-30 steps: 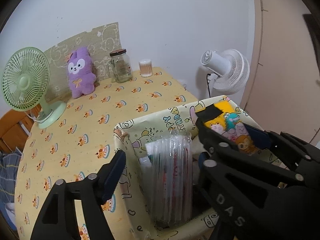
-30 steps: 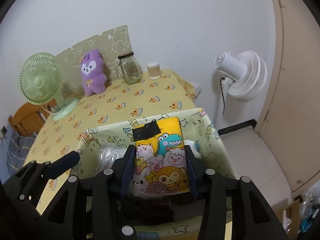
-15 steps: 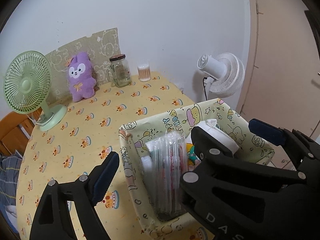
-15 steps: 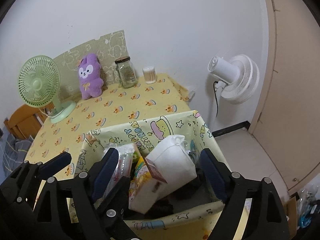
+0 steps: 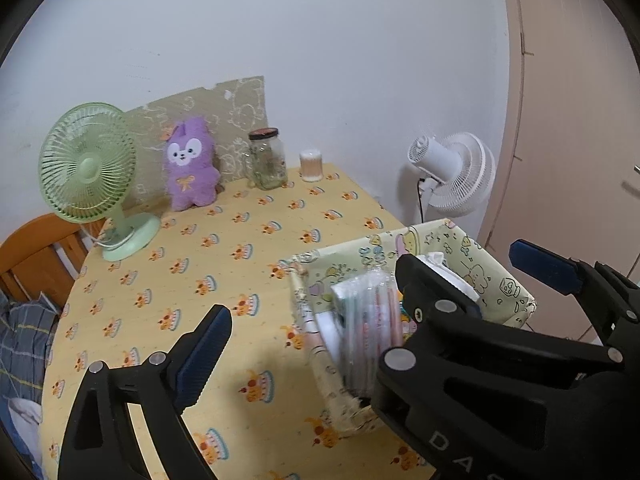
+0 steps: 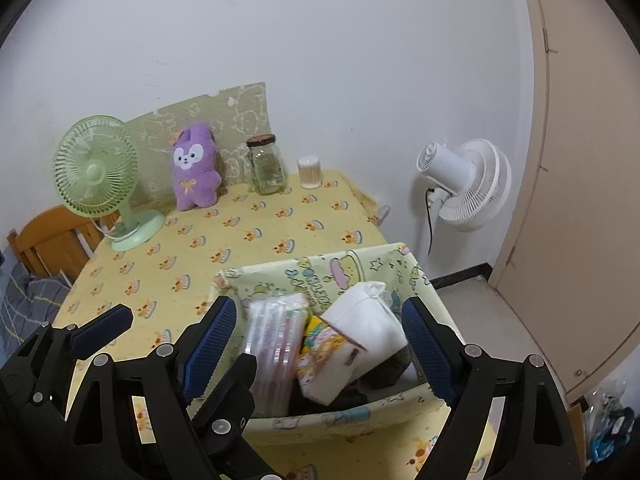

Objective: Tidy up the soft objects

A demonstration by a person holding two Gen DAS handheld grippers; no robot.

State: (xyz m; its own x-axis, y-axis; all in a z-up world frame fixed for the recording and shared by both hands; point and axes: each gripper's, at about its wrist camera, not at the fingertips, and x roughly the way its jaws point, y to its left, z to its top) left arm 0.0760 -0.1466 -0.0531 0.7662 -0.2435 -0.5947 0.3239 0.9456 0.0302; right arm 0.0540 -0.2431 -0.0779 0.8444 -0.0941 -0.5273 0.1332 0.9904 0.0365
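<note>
Both grippers hang side by side with jaws spread wide and nothing between them. The right gripper [image 6: 326,348] points forward and downward near the surface's near right corner. The left gripper [image 5: 372,308] sits just to its left, its blue-padded fingers [image 5: 204,354] equally far apart, tilted downward too.

A home room: a cake-print tablecloth [image 6: 256,240] carries a purple plush toy [image 6: 195,172], with a green desk fan [image 6: 100,176] beside the toy

Purple plush [image 6: 195,166], green fan [image 6: 96,172] (tablecloth [image 6: 240,240] yellow, cake-printed).
</note>
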